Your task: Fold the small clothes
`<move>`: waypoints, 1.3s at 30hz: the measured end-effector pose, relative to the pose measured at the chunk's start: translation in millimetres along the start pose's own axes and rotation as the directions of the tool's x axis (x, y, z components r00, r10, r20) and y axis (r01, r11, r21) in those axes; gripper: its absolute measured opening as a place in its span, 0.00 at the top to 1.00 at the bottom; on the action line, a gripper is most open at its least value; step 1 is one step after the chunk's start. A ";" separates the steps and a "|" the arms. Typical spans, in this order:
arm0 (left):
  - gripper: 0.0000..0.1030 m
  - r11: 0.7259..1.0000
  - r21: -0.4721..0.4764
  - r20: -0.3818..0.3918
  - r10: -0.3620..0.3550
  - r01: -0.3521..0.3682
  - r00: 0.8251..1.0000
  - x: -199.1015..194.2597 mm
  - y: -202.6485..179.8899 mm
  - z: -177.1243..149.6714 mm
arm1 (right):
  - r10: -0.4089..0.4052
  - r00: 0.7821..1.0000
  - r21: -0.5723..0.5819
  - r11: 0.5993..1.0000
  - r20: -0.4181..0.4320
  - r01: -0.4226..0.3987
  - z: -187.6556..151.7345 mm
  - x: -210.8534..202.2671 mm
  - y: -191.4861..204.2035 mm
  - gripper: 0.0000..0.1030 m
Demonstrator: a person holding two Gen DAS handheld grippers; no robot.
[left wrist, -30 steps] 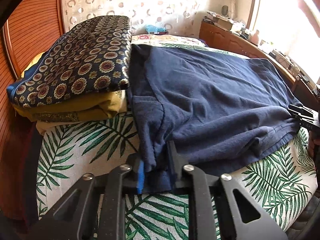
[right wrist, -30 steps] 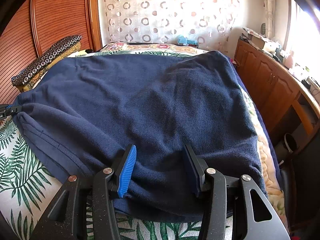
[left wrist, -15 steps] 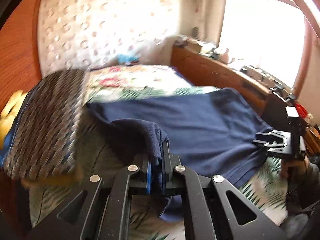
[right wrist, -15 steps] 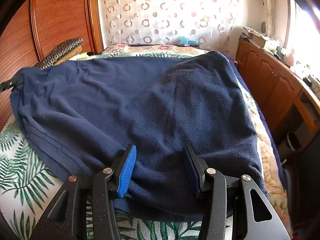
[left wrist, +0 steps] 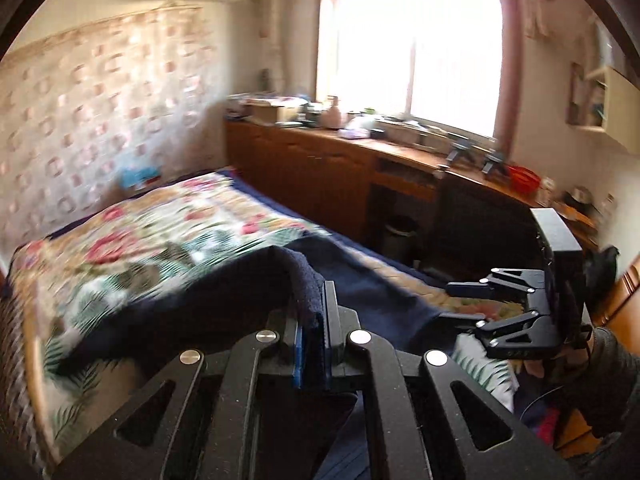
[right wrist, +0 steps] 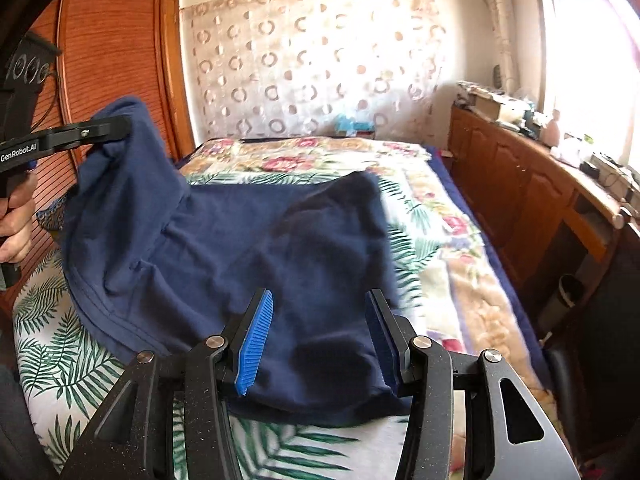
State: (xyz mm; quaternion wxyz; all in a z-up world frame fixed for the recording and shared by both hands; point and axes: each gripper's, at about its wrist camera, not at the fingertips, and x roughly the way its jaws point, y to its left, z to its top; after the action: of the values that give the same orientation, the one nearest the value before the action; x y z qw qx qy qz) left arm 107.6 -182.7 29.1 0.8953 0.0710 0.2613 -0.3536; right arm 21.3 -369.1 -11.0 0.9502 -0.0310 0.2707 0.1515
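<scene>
On a bed (right wrist: 472,264) spread with leaf-print and floral covers, a navy garment (right wrist: 248,248) is seen lying broadly across the mattress, its long axis running from the left edge toward the right, with its left corner drawn up off the covers and the rest sloping down to the near edge. That raised corner is clamped in the left gripper (right wrist: 116,130), whose fingers are clenched tight on a thick fold of the cloth; in the left wrist view the same fold (left wrist: 308,292) is pinched between the blue pads and the fabric trails back down to the bed. The right gripper (right wrist: 320,340) is held at the near hem with its jaws parted about halfway; cloth lies between the blue pads (right wrist: 256,340), but the pads are not seen pressing on it. A hand (right wrist: 16,216) is wrapped around the left gripper's handle. A wooden wardrobe (right wrist: 108,64) stands close behind the lifted corner, a patterned curtain (right wrist: 316,64) hangs at the far wall, and a long wooden cabinet (right wrist: 516,184) cluttered with small items runs along the right side below a bright window (left wrist: 412,40). A patterned pillow edge (right wrist: 52,212) is partly hidden behind the raised cloth.
</scene>
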 end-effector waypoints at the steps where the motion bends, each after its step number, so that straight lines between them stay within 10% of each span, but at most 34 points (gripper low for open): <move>1: 0.93 1.000 0.015 -0.003 -0.021 0.021 1.000 4.8 -7.8 5.6 | -0.006 1.000 0.004 1.000 0.004 0.006 -1.2 -2.8 -2.7 0.51; 5: 0.91 0.998 0.028 -0.048 -0.049 0.050 0.998 22.2 -21.4 10.9 | -0.012 1.000 0.029 1.000 0.009 0.012 -6.7 -8.2 -11.1 0.51; 16: 0.23 0.999 0.003 -0.106 0.037 -0.037 0.994 23.0 9.2 -19.3 | 0.029 1.000 0.013 0.999 -0.010 -0.029 6.2 3.7 -4.2 0.51; 28: 0.22 0.971 -0.125 -0.108 0.193 -0.206 0.975 -8.9 73.6 -74.1 | 0.127 0.966 -0.113 0.981 -0.224 -0.155 18.4 76.0 13.8 0.47; 29: 0.22 0.967 -0.134 -0.113 0.201 -0.215 0.973 -10.3 78.1 -79.2 | 0.123 0.965 -0.122 0.981 -0.233 -0.154 18.6 79.7 14.1 0.50; 31: 0.22 0.960 -0.148 -0.119 0.220 -0.236 0.968 -10.4 85.0 -87.5 | 0.139 0.961 -0.126 0.977 -0.239 -0.173 20.3 81.8 14.3 0.89; 39: 0.22 0.949 -0.201 -0.117 0.222 -0.242 0.968 -13.8 92.2 -104.1 | 0.165 0.983 -0.128 0.976 -0.075 -0.174 43.1 21.8 7.8 0.94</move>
State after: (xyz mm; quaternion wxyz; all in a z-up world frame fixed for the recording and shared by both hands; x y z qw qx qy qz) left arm 117.5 -73.8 -57.9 0.9199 0.0211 0.3290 -0.2122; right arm 58.4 -349.7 14.5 0.9204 -0.0761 0.2917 0.2489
